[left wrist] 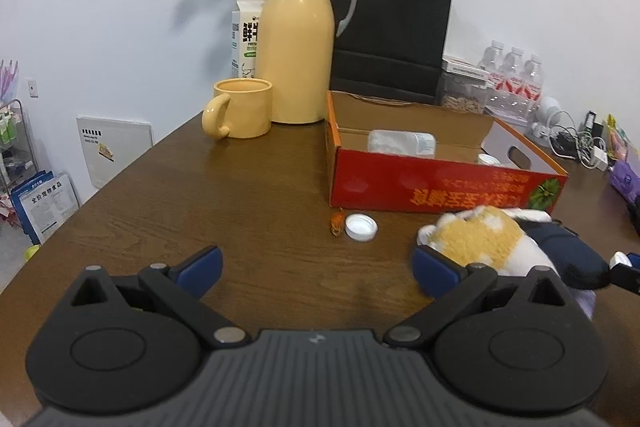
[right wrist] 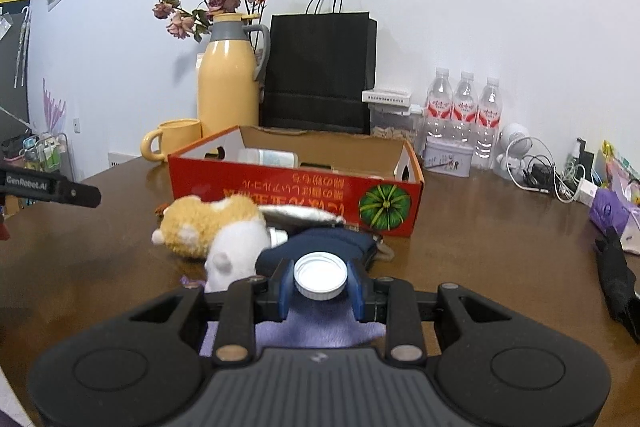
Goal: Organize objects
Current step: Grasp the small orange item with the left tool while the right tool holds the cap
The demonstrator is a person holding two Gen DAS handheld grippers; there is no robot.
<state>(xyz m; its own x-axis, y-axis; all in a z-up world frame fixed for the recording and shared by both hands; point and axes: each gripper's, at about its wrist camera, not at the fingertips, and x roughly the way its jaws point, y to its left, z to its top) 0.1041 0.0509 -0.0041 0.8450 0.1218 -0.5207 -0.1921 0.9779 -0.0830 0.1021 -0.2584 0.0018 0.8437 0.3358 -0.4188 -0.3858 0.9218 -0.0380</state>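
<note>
Fingers of the right gripper (right wrist: 320, 287) were nearly together, their blue pads pressed on either side of a white bottle cap (right wrist: 320, 275), which sat held between them with its hollow side facing up. Beyond that cap lay the red cardboard box (right wrist: 296, 193), open-topped, and everything the coming move depended on could be placed from it. The held cap was on the near side of the box, in front of its long printed wall and above a plush toy (right wrist: 212, 227) and a dark blue pouch (right wrist: 324, 241) that lay against that wall. The box's long axis ran across the right gripper's line of sight, so the fingers pointed almost square at its broad side, and the opening lay ahead of them and higher than the cap. Judging by this, the right hand was the nearer one and would need to carry the cap up and over the near wall before letting go.

Fingers of the left gripper (left wrist: 316, 267) stood wide apart with nothing between them, over bare wooden table (left wrist: 240, 187) to the left of the box's near corner. A second white cap (left wrist: 361, 227) rested on the table just in front of the box wall, beside a small orange scrap (left wrist: 336, 222), and lay straight ahead of the left fingers.
</note>
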